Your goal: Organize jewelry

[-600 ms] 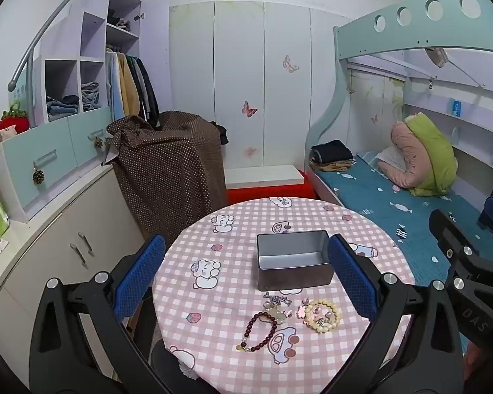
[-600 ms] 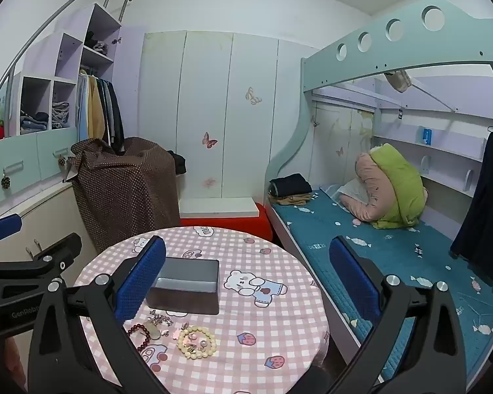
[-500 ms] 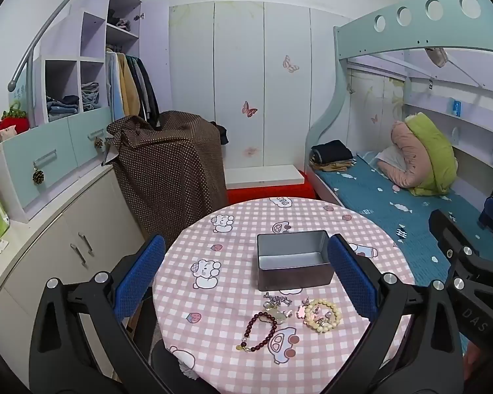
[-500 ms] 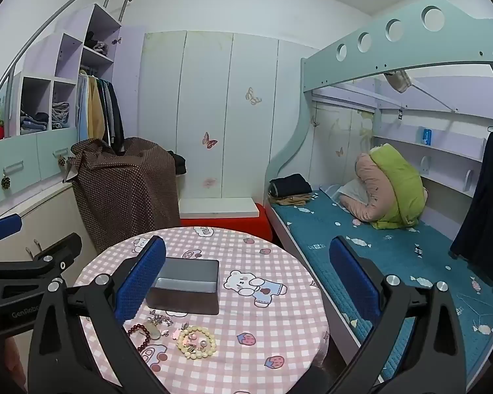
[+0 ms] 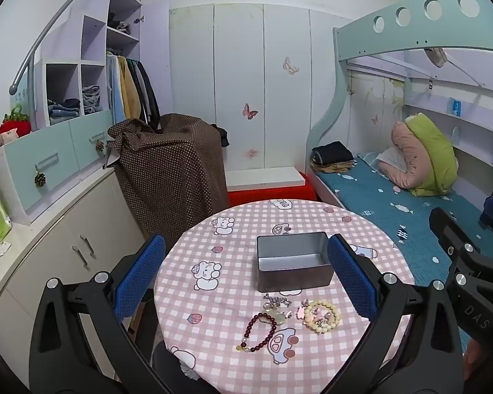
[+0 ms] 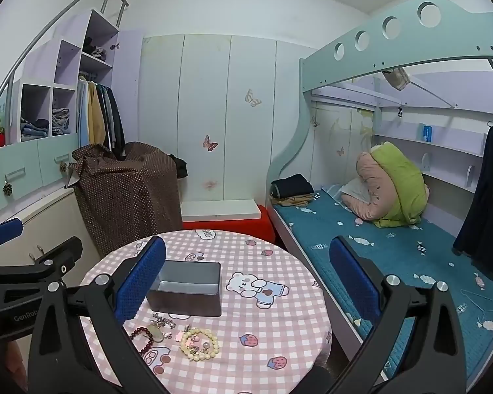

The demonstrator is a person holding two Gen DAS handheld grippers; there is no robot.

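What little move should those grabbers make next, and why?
Probably lower the open right gripper onto the cream beaded bracelet: it lies loose on the checked tablecloth, nearest that side, and the grey metal tin stands empty.

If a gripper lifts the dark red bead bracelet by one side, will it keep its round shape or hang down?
The red bracelet probably hangs limp: it is a string of small beads lying in an uneven loop on the table. The round beads may slip between pads. It looks light.
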